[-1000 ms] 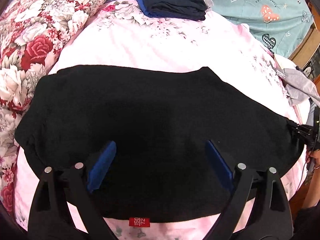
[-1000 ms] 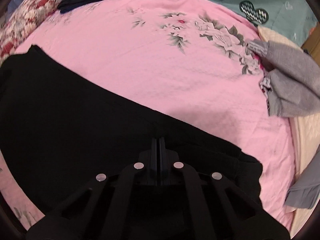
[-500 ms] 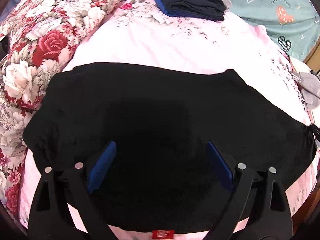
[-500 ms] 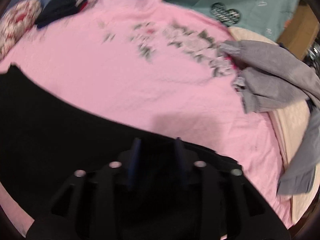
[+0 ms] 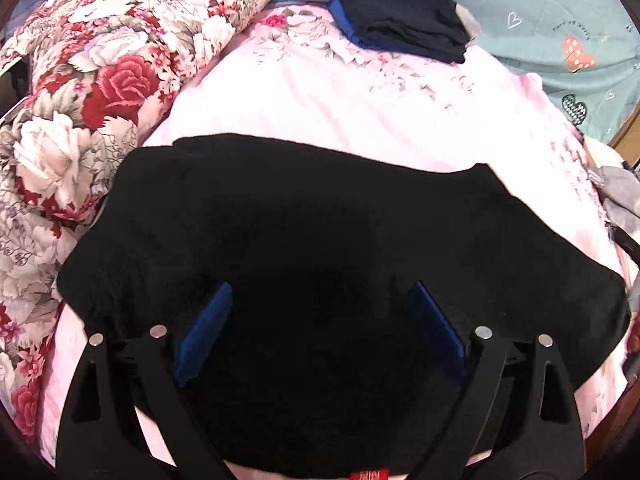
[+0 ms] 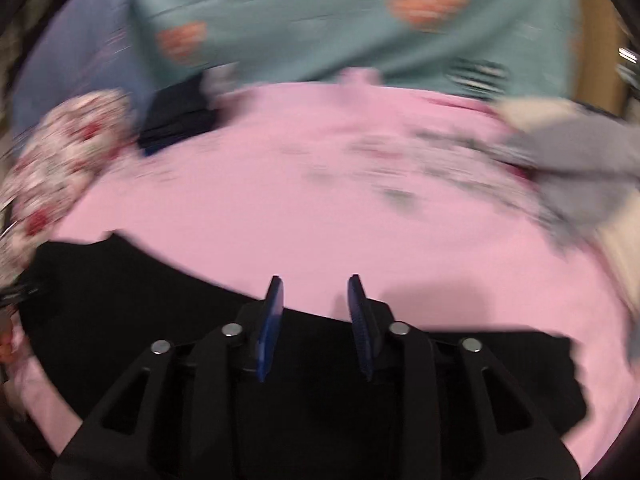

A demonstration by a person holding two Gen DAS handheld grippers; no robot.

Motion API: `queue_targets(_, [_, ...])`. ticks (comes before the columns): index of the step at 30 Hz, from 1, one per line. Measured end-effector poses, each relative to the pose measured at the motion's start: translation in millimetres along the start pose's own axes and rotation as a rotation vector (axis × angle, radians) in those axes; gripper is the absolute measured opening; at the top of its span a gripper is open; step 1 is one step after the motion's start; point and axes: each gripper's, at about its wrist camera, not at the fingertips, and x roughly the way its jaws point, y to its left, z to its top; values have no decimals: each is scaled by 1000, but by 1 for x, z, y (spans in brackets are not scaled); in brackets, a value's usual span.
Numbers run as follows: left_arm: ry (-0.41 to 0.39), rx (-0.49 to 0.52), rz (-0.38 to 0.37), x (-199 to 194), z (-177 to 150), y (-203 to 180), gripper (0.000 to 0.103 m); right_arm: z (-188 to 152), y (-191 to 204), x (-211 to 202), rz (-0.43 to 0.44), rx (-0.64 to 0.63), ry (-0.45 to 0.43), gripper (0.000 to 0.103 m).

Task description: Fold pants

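Note:
The black pants (image 5: pixel 320 248) lie spread flat across the pink floral sheet (image 5: pixel 360 112). My left gripper (image 5: pixel 320 292) is wide open above the middle of the pants, with nothing between its blue pads (image 5: pixel 204 332). In the right wrist view the pants (image 6: pixel 160 312) fill the lower frame. My right gripper (image 6: pixel 316 288) is open and empty, with its blue pads (image 6: pixel 272 320) over the far edge of the pants. This view is motion-blurred.
A red-and-white floral pillow (image 5: pixel 88 92) lies at the left. A folded dark garment stack (image 5: pixel 404 24) sits at the far end of the bed, by a teal heart-print sheet (image 5: pixel 560 28). Grey clothes (image 6: pixel 572 168) lie at the right.
My right gripper has opened, let go of the pants' edge and lifted back. My left gripper has stayed open and drifted left over the pants.

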Motion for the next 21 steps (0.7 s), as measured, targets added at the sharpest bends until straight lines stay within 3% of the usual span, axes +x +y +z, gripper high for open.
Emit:
queue_targets(4, [4,-12,51,-2,-9,15,92,33,102,86,148,-174,89,39])
queue_targets(8, [-23,-23,23,-16,-16,33,92,44,170,136,139,-287,155,39])
queue_targets(10, [-51,-9,42,-23,-17,37,92,46,178,151,96,-299,202,37])
queue_targets(12, [-69,-10,30,-28,-15,44,92,45,177,161,56,-310,240,26])
queue_targets(16, [-64,-34,-7,-27,-10,53,92,50,167,162,83,-262,244,18])
queue_targets(19, [-66,-36,-18,-27,-9,55,92,56,159,152,101,-222,207,23])
queue_targets(20, [-67,-37,-21,-27,-9,56,92,57,159,154,114,-222,220,36])
queue_targets(21, [-67,-35,-20,-27,-10,55,92,56,161,157,117,-238,232,37])
